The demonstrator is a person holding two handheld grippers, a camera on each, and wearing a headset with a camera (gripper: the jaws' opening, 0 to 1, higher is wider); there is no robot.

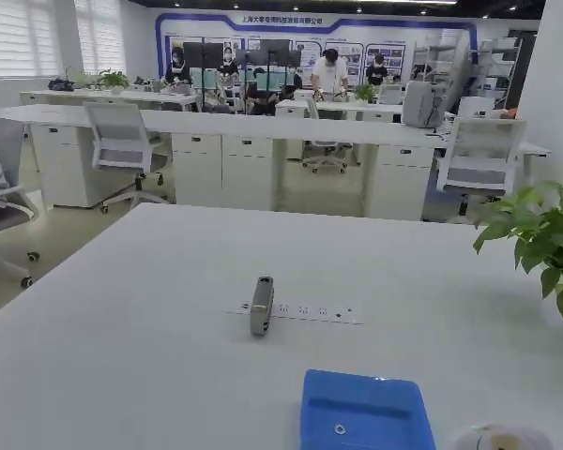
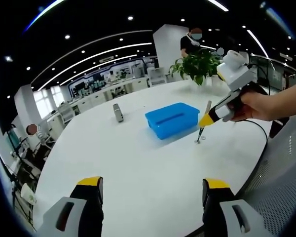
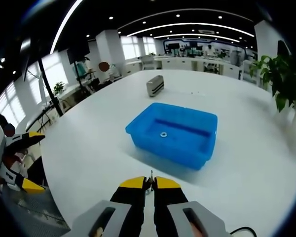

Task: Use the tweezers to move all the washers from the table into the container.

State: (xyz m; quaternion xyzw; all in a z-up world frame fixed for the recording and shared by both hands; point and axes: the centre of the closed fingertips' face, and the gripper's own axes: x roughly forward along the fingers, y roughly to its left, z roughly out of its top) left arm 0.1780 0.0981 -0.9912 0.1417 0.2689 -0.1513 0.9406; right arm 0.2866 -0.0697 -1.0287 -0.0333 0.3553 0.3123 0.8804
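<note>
Left gripper view gives the clearest look at the work zone. The right gripper (image 2: 207, 120) has its jaws closed on the tweezers (image 2: 202, 133), which point steeply down at the tabletop (image 2: 138, 163). The tweezer tips rest at a washer (image 2: 199, 141) lying just beside the blue container (image 2: 172, 120), between that container and the near edge of the tabletop. At this size it cannot be told whether the tips are already pinched on the washer or only touching it. The left gripper (image 2: 153, 182) stands with its jaws spread wide and holds nothing. It is well apart from the container, over the near part of the tabletop.

Right gripper view shows a second washer (image 3: 164, 134) on the floor of the container, so the task is judged partly done. A small grey device (image 1: 262, 305) stands by a power strip (image 1: 305, 311) near the middle of the tabletop, clear of the work, and a plant (image 1: 544, 234) overhangs the right edge.

Step in hand, as judged: pick up the washer.

1. Set one tip at each side of the ring, or one tip through its hole.
2. Squeeze gradually, since a sudden squeeze may flick the washer away.
3. Lift straight up before moving sideways.
4. Clear the near wall of the container, lower the tips inside, then ease the squeeze.
5. Hold the left gripper clear of the transfer path
</note>
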